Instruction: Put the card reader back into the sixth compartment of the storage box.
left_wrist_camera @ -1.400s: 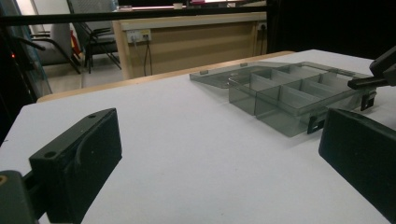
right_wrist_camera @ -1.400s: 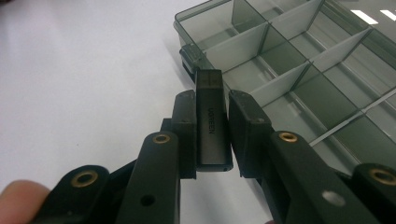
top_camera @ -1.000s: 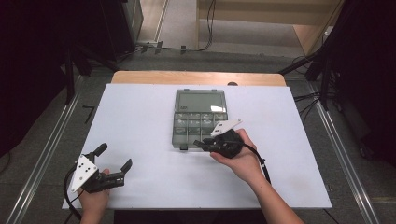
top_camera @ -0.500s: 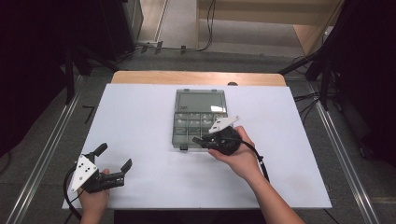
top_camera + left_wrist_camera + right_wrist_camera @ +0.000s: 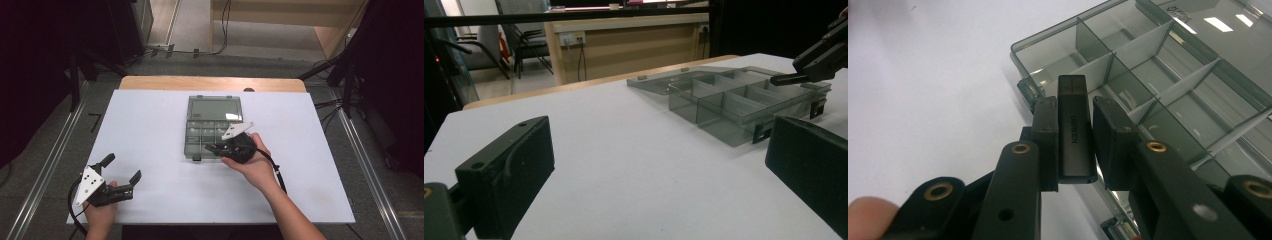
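A clear grey compartment box (image 5: pixel 190 146) lies open at the table's middle, its lid (image 5: pixel 215 108) flat behind it. My right gripper (image 5: pixel 210 148) hovers at the box's front edge, shut on a black USB stick (image 5: pixel 1075 131) marked UGREEN. The stick's tip points over the front row of compartments (image 5: pixel 1128 65), which look empty. My left gripper (image 5: pixel 121 168) rests open near the table's front left corner, nothing between its pads (image 5: pixel 509 170). From the left gripper view the box (image 5: pixel 734 102) sits far right, with the right gripper (image 5: pixel 791 78) above its near rim.
The white table top (image 5: pixel 150 125) has bare room on every side of the box. A wooden strip (image 5: pixel 210 83) runs along its far edge. Metal rails (image 5: pixel 50 165) flank the table, and cables lie on the floor behind it.
My right gripper has drifted slightly left along the box's front edge with the stick in it. The left gripper has stayed put.
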A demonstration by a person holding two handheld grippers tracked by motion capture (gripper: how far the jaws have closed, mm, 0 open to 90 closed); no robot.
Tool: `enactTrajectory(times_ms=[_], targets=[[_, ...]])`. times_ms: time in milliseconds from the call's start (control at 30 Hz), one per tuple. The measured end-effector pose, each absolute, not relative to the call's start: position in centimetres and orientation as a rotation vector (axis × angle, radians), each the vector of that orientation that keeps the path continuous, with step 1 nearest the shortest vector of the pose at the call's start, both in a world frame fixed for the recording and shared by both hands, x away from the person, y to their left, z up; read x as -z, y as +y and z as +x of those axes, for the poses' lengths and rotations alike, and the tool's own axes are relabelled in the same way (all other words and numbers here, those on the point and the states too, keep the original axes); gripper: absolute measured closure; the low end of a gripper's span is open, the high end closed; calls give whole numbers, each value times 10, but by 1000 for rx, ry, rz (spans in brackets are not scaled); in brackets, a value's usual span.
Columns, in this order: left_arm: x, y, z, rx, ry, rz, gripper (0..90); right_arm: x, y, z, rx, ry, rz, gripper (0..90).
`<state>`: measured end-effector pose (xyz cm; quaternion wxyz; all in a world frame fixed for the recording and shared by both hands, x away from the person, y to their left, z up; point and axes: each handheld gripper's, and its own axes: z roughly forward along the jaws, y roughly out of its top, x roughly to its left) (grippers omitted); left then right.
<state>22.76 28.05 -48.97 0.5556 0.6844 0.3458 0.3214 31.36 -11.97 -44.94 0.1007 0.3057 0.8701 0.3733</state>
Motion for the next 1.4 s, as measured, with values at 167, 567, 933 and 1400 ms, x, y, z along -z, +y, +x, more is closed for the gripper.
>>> enactTrajectory(times_ms=[167,567,933,1400], targets=[[490,281,228,-759,816,1617,0,450,-119,316,-1101,2561,917,707],[490,280,228,-759,817,1617,0,452,-114,321,-1109,2525,967,705],[490,281,228,-755,817,1615,0,450,-117,320,-1234,2429,1050,213],[490,281,228,-757,819,1618,0,455,-143,305,-1315,2398,1038,0]])
